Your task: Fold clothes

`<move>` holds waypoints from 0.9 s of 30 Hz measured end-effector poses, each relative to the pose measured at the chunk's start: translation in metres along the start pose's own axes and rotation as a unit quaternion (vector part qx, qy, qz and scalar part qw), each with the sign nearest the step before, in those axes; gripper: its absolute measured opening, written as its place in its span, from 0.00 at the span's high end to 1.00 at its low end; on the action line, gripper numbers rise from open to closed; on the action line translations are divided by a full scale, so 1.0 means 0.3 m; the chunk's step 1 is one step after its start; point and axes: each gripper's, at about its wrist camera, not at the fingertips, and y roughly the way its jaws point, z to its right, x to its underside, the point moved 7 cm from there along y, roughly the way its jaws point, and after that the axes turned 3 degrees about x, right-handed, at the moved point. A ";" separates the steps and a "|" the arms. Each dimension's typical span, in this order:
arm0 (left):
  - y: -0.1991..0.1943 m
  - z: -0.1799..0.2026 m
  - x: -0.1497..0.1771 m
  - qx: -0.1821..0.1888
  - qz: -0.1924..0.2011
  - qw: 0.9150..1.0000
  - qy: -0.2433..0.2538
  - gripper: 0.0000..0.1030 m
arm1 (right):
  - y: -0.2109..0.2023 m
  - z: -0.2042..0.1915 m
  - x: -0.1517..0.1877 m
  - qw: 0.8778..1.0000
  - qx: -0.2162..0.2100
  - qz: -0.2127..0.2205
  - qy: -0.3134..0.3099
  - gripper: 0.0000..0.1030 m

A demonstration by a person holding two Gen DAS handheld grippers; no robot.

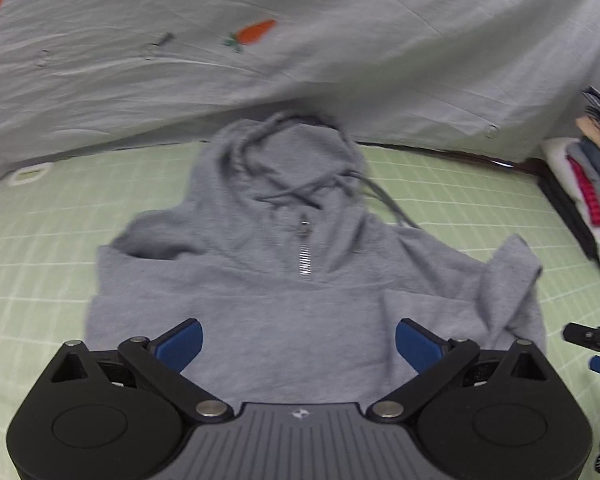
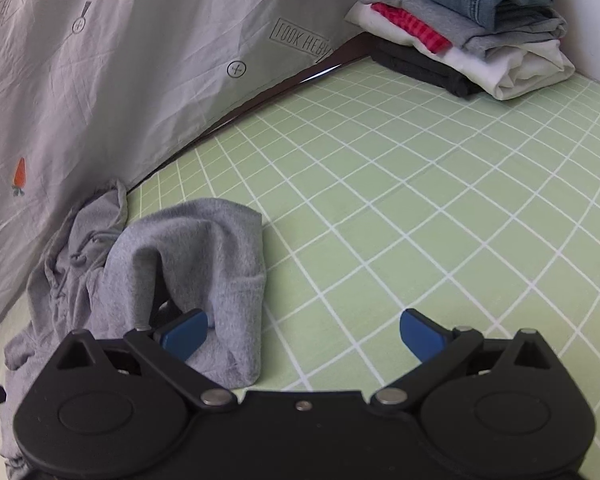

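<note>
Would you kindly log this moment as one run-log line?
phase: mid-fold | left tool: open, above grey hoodie | right tool: open, beside folded sleeve | folded stack: far corner

Left wrist view: sits behind its own blue fingers (image 1: 180, 346), tilted down, close over the grey hoodie (image 1: 300, 292), facing the hanging sheet (image 1: 300, 60).

Right wrist view: behind its own fingers (image 2: 186, 334), tilted down, close above the green gridded tabletop (image 2: 440, 208), facing the far corner and the clothes stack (image 2: 460, 28).

Shared: hoodie (image 2: 188, 264), sheet (image 2: 120, 80), tabletop (image 1: 40, 260), clothes stack (image 1: 596, 196). The left view also catches the right gripper (image 1: 596, 344) at its right edge.
</note>
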 end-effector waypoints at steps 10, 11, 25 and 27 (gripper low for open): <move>0.167 0.133 0.030 0.113 -0.069 0.991 0.007 0.74 | 0.051 0.012 0.011 1.000 0.022 -0.021 -0.002 0.00; 0.181 0.135 0.035 0.110 -0.075 0.991 0.008 0.74 | 0.054 0.010 0.013 0.999 0.023 -0.023 -0.004 0.00; 0.072 0.069 -0.033 0.126 0.008 0.992 -0.024 0.94 | 0.040 -0.029 0.012 0.999 0.022 -0.022 -0.034 0.00; 0.024 0.006 -0.058 0.110 0.033 0.992 -0.044 0.94 | 0.032 -0.033 0.010 0.999 0.022 -0.018 -0.037 0.00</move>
